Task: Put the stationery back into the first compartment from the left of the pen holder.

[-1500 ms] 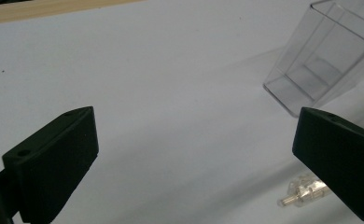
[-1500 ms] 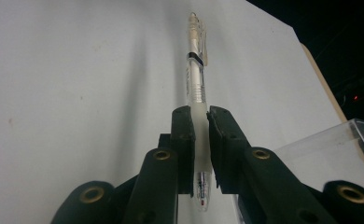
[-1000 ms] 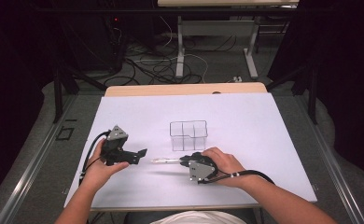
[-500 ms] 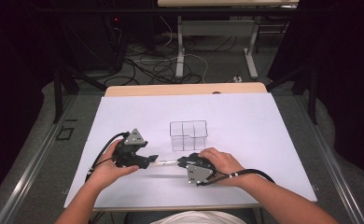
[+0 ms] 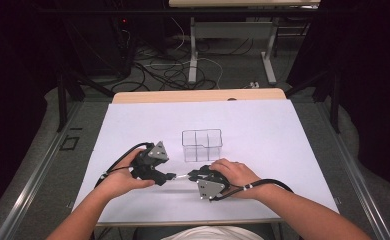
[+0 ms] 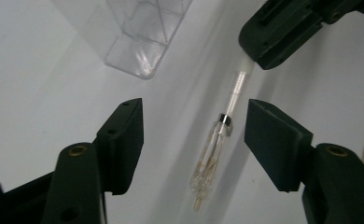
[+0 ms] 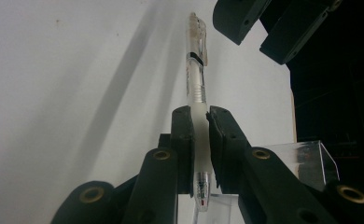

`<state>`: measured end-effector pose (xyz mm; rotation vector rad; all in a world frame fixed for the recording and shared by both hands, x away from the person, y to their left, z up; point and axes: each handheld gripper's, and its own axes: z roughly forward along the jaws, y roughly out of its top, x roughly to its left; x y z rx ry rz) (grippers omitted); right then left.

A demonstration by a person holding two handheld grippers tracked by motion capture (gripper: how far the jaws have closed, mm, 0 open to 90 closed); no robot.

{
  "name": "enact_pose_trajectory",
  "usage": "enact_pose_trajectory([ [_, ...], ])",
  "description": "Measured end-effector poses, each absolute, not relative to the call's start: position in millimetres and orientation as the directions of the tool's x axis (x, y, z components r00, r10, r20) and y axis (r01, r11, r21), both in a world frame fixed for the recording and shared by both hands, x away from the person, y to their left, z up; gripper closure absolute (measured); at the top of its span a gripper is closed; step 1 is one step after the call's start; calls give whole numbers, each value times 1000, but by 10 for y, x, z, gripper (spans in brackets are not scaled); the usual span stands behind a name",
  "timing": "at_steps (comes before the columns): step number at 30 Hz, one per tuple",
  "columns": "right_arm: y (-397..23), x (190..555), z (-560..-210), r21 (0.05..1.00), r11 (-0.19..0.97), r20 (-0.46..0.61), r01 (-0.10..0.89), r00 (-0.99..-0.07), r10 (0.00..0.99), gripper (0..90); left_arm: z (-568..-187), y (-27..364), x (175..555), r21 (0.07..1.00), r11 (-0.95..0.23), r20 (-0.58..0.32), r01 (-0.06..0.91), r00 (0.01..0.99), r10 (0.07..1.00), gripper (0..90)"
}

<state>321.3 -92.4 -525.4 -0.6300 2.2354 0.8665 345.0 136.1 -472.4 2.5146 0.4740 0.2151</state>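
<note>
A clear pen (image 5: 182, 176) sticks out leftward from my right gripper (image 5: 190, 175), just above the white table. In the right gripper view the right gripper (image 7: 200, 114) is shut on the pen (image 7: 196, 70) near its writing tip. The clip end points away toward the left gripper (image 7: 264, 23). My left gripper (image 5: 170, 176) faces it from the left. In the left gripper view the left gripper (image 6: 194, 121) is open, and the pen's (image 6: 220, 140) clip end lies between the jaws, apart from both. The right gripper (image 6: 283, 32) shows at the top right.
A clear plastic box with compartments (image 5: 202, 145) stands just behind the two grippers, and its corner (image 6: 138, 32) appears in the left gripper view. A white sheet (image 5: 263, 130) covers the table. Cables trail from both grippers toward the near edge.
My left gripper has moved right, from the table's left part to the pen's free end. Its open jaws now flank the pen. The right gripper has held still.
</note>
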Motion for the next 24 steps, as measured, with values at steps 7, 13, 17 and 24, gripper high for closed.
enact_pose_trajectory([
  [7, -934, 3211, -5247, 398, 666, -725, -631, -661, -194, 806, -4768, 1183, 3436, 506, -827, 59, 247, 946, 319, 494],
  [13, -925, 3218, -5238, 390, 657, -731, -645, -651, -204, 806, -4843, 1101, 3445, 446, -865, 85, 229, 952, 295, 570],
  [17, -920, 3216, -5242, 390, 658, -733, -644, -650, -202, 806, -4873, 1070, 3447, 420, -881, 92, 217, 956, 279, 628],
  [24, -890, 3221, -5240, 393, 657, -731, -643, -652, -202, 806, -4877, 1004, 3438, 410, -894, 116, 182, 962, 249, 710],
])
